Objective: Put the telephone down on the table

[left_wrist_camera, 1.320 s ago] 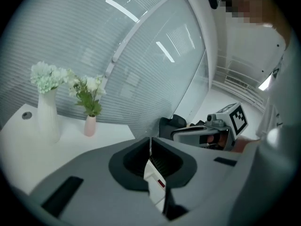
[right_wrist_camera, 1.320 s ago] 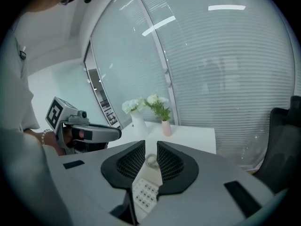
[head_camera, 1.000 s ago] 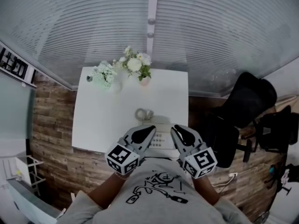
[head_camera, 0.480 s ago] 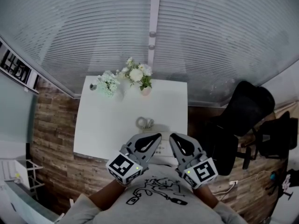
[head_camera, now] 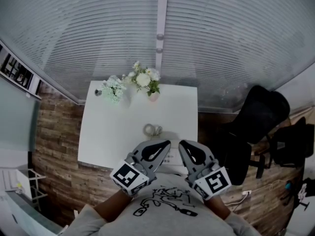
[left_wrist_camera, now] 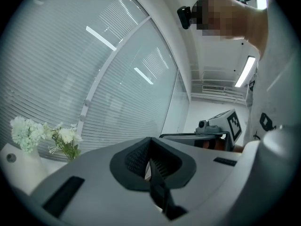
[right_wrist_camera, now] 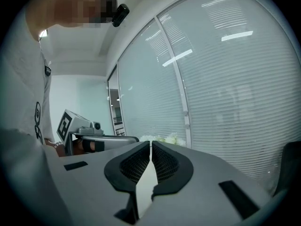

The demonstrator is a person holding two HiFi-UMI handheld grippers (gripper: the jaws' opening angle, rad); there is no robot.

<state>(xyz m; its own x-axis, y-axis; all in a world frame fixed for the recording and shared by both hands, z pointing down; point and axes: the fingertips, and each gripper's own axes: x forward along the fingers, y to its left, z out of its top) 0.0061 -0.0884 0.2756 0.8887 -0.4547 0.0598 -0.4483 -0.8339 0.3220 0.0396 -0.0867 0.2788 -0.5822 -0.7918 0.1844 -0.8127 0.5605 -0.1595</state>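
In the head view the white telephone (head_camera: 173, 156) lies near the front edge of the white table (head_camera: 113, 132), mostly hidden under my two grippers. Its coiled cord (head_camera: 152, 130) rests just behind it. My left gripper (head_camera: 166, 143) hangs over the phone's left side, jaws shut with nothing between them (left_wrist_camera: 150, 149). Over the phone's right side my right gripper (head_camera: 181, 144) is shut as well, its pads (right_wrist_camera: 141, 161) meeting with nothing held. Each gripper view looks level across the room, past the phone.
Two small pots of white flowers (head_camera: 145, 77) (head_camera: 112, 86) stand at the table's far edge, against a window wall with blinds (head_camera: 221, 38). A black office chair (head_camera: 261, 112) sits right of the table. Wooden floor (head_camera: 54, 132) surrounds it.
Both grippers have come up a little towards the head camera and sit slightly lower in the head view. The phone has not moved on the table.
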